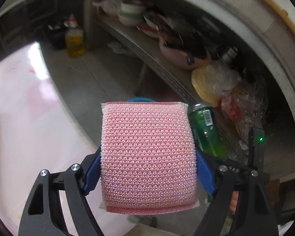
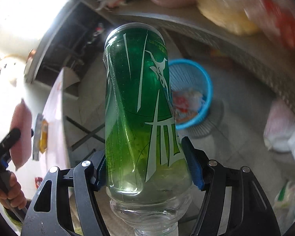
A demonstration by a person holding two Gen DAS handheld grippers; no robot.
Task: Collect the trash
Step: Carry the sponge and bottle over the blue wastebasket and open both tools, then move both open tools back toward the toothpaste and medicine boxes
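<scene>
The left gripper (image 1: 148, 169) is clamped on a pink mesh sponge (image 1: 147, 157), its blue pads pressing both sides, above the grey floor beside a pink table (image 1: 25, 106). The right gripper (image 2: 145, 161) is clamped on a green plastic bottle (image 2: 139, 102), held over the floor near a blue wastebasket (image 2: 206, 82) that holds wrappers

One pink sponge (image 1: 148, 157), one green bottle (image 2: 141, 108), one blue basket (image 2: 203, 90), two hand-held grippers
</scene>
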